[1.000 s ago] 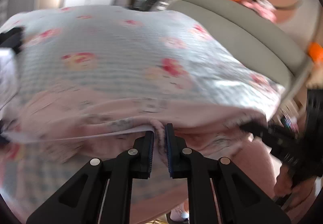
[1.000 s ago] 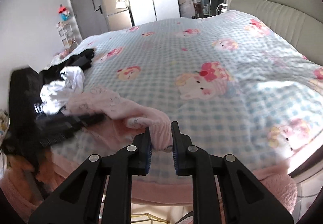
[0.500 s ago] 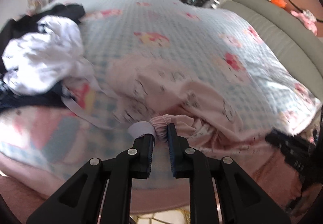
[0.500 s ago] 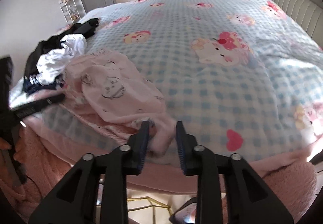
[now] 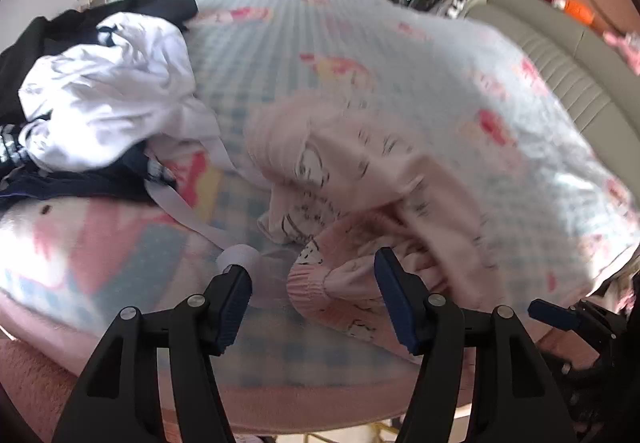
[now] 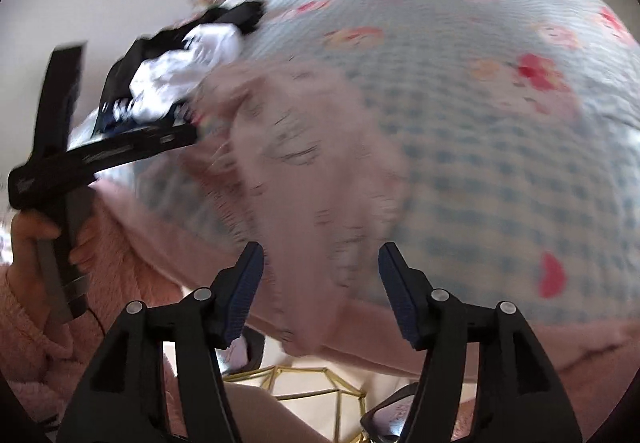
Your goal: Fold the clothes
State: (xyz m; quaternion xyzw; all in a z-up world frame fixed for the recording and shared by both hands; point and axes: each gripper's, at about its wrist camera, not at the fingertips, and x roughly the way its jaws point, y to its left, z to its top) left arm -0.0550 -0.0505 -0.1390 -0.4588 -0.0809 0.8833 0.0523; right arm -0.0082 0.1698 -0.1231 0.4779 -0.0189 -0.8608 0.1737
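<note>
A pale pink printed garment [image 5: 360, 179] lies crumpled near the front edge of the bed [image 5: 320, 43]. Its ribbed cuff [image 5: 312, 279] rests between the fingers of my open left gripper [image 5: 312, 283], which holds nothing. The right wrist view shows the same pink garment [image 6: 304, 163], blurred, spread over the bed edge and hanging down between the fingers of my open right gripper [image 6: 320, 267]. The other gripper's black body [image 6: 100, 155] is at the left there, held by a hand [image 6: 28, 231].
A pile of white and dark clothes [image 5: 100, 95] sits on the bed's left side, with a white strap [image 5: 192, 211] trailing toward me. A grey padded headboard [image 5: 568, 71] runs along the right. A gold wire frame [image 6: 304, 383] stands on the floor below the bed edge.
Both grippers have opened and let go of the pink garment, which now lies on the bed. The right view has swung and is blurred with motion.
</note>
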